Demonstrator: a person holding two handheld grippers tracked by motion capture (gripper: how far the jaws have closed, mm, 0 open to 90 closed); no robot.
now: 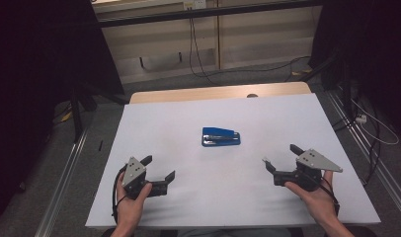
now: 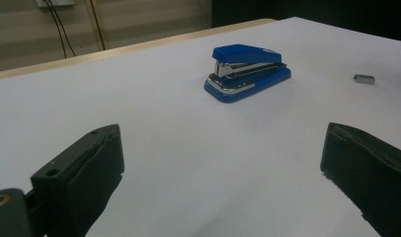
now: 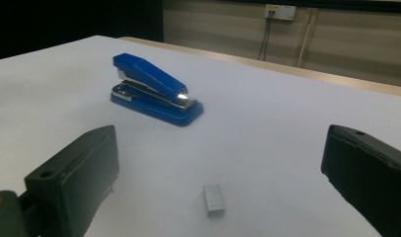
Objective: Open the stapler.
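Observation:
A blue stapler (image 1: 220,137) lies shut near the middle of the white table top (image 1: 154,123). My left gripper (image 1: 159,168) rests at the front left, held by a hand, its jaws open and empty. My right gripper (image 1: 281,155) sits at the front right, also open and empty. From the left gripper view the stapler (image 2: 248,73) lies ahead of the wide-apart jaws of the left gripper (image 2: 223,163), with a small strip of staples (image 2: 364,79) to its right. In the right gripper view the staple strip (image 3: 214,199) lies on the table just ahead of the right gripper (image 3: 220,148), and the stapler (image 3: 154,89) is farther off.
A wooden table edge (image 1: 218,92) shows beyond the white sheet. Metal rails (image 1: 65,177) run along the floor on both sides. Cables (image 1: 196,54) hang from a wall socket at the back, and dark stands (image 1: 80,103) flank the table.

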